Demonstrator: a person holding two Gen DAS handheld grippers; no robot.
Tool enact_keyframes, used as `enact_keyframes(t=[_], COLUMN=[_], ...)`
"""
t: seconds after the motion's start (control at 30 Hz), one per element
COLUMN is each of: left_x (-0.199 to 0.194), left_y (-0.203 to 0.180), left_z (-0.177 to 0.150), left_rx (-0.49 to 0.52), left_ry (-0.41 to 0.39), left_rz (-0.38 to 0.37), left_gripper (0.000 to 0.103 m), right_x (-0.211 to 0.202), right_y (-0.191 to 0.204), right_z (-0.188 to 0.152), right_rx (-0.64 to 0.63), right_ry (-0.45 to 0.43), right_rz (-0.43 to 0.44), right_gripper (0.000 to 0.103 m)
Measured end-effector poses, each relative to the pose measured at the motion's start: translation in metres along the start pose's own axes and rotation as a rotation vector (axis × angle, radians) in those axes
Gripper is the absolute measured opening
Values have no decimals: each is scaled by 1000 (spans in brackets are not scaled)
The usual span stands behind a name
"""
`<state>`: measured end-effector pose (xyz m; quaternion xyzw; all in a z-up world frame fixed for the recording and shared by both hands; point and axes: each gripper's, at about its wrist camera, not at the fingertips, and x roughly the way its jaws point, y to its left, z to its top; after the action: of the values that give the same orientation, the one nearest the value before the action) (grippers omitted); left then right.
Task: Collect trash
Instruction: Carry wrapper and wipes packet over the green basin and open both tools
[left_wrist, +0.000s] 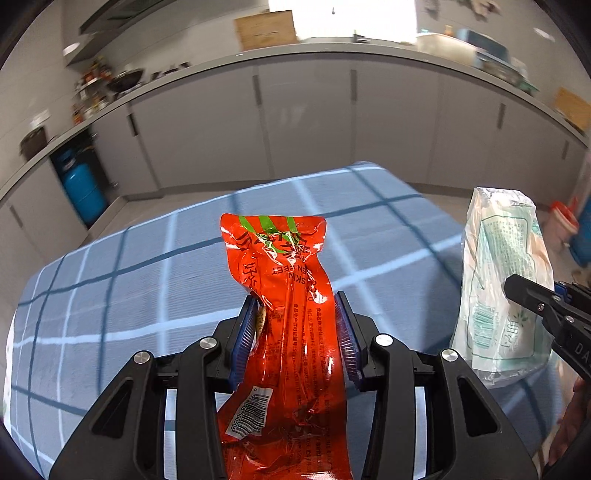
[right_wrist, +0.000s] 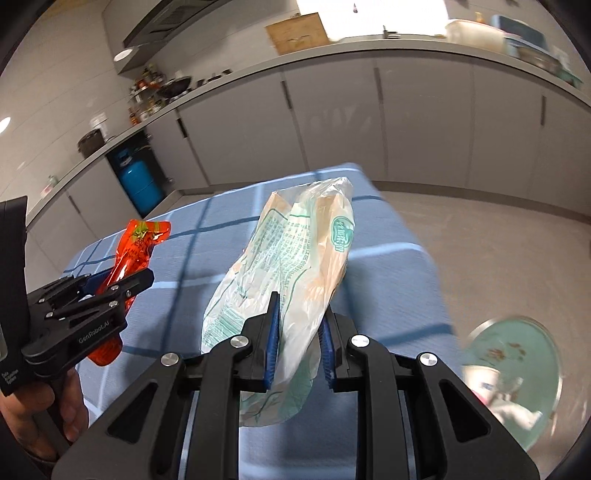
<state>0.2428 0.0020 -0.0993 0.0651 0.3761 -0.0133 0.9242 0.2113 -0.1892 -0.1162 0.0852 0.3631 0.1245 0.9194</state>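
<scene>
Two grippers (left_wrist: 297, 328) (right_wrist: 297, 343) are showing, each carrying one piece of trash: one red wrapper (left_wrist: 284, 295) and one pale bag (right_wrist: 295, 266). One blue checked cloth (left_wrist: 147, 280), one blue gas cylinder (right_wrist: 138, 181) and one green bin (right_wrist: 517, 369) are sitting in view.

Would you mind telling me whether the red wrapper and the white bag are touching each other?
Apart. The left wrist view shows blue tablecloth between the red wrapper in the left tool and the white bag.
</scene>
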Motion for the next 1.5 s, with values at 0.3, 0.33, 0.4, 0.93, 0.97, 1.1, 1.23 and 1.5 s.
enact_keyframes(t=[0.3, 0.33, 0.4, 0.93, 0.97, 1.1, 1.23, 1.5], left_x=[-9, -10, -12, 3, 5, 18, 15, -4], left_y=[-93, -105, -125, -261, -266, -285, -291, -280], left_z=[16, 18, 20, 10, 9, -3, -8, -6], left_rx=[134, 151, 177, 339, 346, 362, 382, 377], left_ry=[-34, -42, -52, -20, -14, 21, 0, -45], left_rz=[-114, -128, -151, -364, -366, -392, -399, -370], left_gripper=[43, 43, 43, 43, 43, 46, 65, 79], right_x=[-43, -46, -54, -70, -66, -49, -40, -66], right_y=[-89, -97, -120, -219, -224, -239, -246, -250], right_z=[-18, -20, -25, -75, -78, -87, -93, -106], right_rx=[90, 99, 125, 228, 231, 256, 294, 367], right_ry=[-31, -32, -34, 10, 13, 25, 28, -16], right_rz=[-134, -147, -181, -331, -338, -338, -335, -352], right_gripper=[21, 21, 21, 22, 22, 27, 54, 69])
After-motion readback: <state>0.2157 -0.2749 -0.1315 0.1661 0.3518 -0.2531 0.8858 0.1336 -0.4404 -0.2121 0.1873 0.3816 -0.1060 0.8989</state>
